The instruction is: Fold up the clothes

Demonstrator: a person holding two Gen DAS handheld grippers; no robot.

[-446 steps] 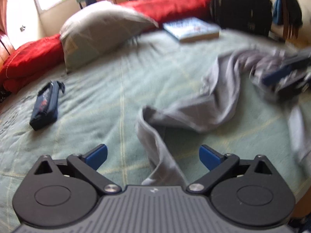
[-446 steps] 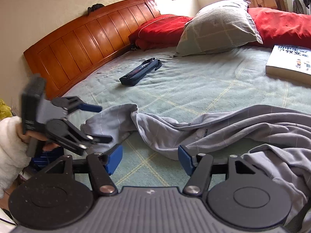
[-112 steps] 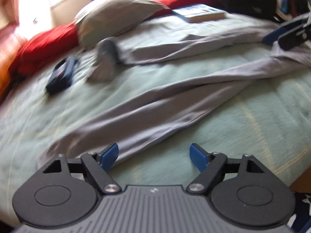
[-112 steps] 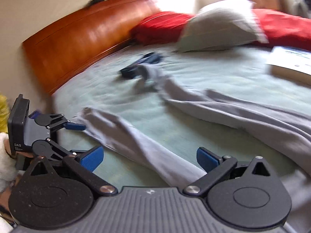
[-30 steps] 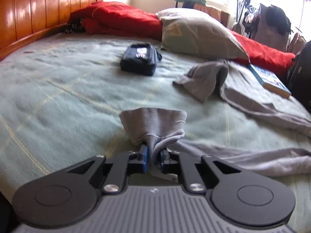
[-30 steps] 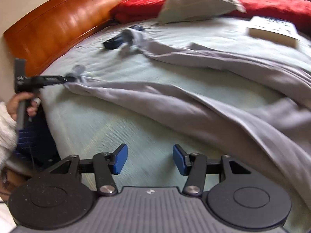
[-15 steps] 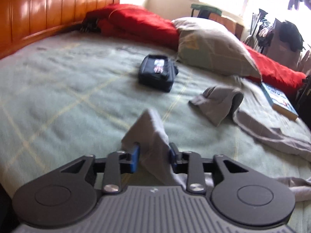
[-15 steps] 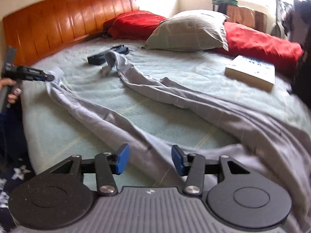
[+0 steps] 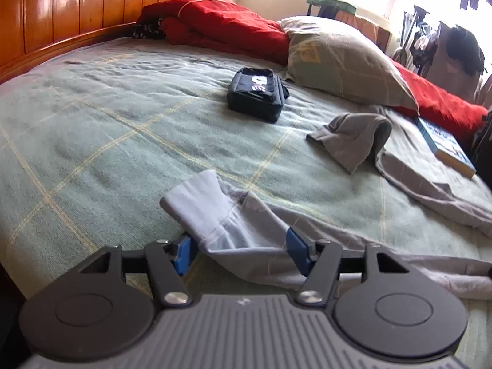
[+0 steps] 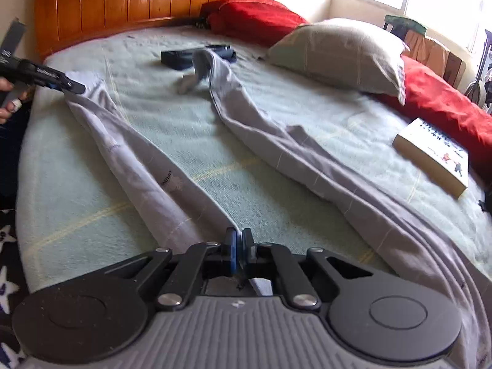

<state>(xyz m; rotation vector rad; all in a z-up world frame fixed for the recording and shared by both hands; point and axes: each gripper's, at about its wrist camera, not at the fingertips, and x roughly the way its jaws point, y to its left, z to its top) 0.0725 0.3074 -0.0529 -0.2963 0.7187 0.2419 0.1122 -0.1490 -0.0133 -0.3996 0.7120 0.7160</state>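
Left claw stands released around one trouser cuff; right claw is clenched on the trousers. They lie spread, legs apart, on the bed; no fold is visible.

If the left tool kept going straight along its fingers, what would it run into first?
The grey trouser cuff lying between the open left tool fingers comes first. Past it, bare green blanket; the dark pouch looks roughly in line, though depth is unclear.
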